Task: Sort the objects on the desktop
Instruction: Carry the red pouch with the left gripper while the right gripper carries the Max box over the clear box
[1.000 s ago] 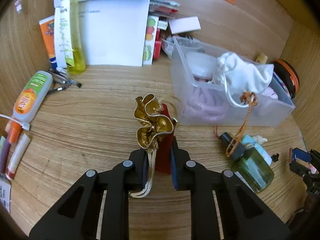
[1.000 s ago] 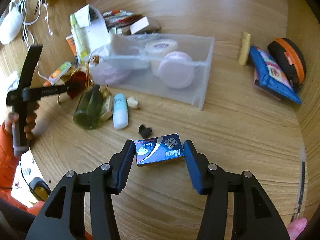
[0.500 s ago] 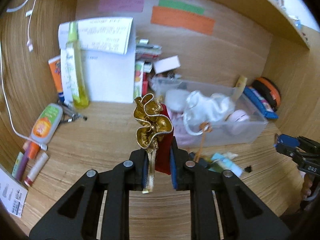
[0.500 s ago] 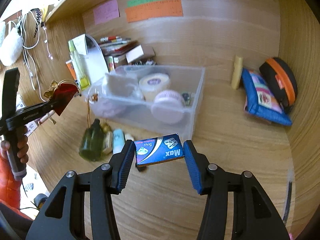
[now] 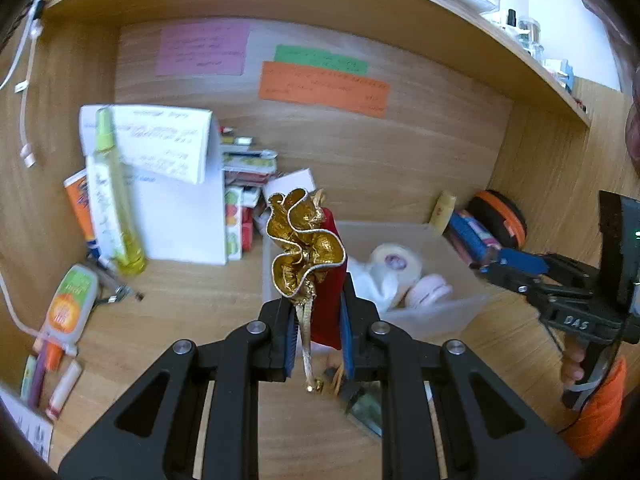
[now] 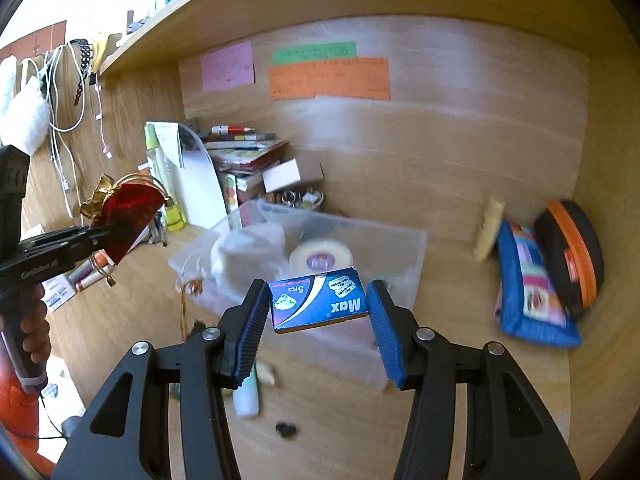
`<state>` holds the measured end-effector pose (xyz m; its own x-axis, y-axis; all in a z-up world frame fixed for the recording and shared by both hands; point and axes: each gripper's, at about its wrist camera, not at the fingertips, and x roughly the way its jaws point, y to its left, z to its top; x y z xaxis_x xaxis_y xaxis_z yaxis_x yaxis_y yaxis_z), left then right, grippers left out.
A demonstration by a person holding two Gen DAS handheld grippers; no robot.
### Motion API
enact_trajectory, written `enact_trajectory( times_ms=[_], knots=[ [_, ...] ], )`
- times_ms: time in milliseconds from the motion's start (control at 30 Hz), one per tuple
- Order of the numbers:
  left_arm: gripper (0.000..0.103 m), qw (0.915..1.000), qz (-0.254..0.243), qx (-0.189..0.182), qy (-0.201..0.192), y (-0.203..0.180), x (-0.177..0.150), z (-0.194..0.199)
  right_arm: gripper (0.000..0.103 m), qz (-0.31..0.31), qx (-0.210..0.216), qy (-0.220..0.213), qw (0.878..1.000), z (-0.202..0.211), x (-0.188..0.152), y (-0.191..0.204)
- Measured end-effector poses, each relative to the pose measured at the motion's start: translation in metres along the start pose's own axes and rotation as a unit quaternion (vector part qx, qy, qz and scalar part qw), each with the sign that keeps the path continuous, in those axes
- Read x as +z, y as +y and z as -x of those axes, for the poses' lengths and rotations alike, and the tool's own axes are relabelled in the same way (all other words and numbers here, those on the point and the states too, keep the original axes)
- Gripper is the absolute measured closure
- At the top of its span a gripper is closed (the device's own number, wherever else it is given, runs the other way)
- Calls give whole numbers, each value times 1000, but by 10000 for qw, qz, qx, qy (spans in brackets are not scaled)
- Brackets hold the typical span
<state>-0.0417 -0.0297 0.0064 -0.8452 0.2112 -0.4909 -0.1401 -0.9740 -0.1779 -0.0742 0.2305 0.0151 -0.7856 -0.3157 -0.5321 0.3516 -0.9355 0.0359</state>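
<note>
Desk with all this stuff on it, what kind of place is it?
Probably a study desk at home or in a dorm. Colored paper notes are stuck on the wooden back wall, a shelf hangs overhead, and books and pens are piled by a clear storage bin.

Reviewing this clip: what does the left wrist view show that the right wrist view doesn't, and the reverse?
Only the left wrist view: the orange-capped tube lying at the desk's left edge.

Only the right wrist view: the blue razor-blade box gripped by the right hand-held gripper, and white cables hanging on the wall.

Both: the red-and-gold pouch clamped in the left hand-held gripper, the clear bin, the tape roll, the coloured notes.
</note>
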Motion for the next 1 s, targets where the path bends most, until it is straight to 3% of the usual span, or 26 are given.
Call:
enact_trajectory(
  times_ms=[367,467,700,1000],
  knots=[
    [86,9991,25,-332,263,-12,37,-53,56,-137,-136,78,9998,-46,34,-19],
    [86,9977,21,-509,438,-16,43,-71,56,-92,-457,162,9988,-60,38,-23],
    [86,9937,-53,-684,881,-30,43,-113,56,-318,-631,370,9968,-88,45,-43],
    [86,9891,-91,-673,1310,-38,34,-146,56,-542,-488,668,9951,-109,31,-57]
  ],
)
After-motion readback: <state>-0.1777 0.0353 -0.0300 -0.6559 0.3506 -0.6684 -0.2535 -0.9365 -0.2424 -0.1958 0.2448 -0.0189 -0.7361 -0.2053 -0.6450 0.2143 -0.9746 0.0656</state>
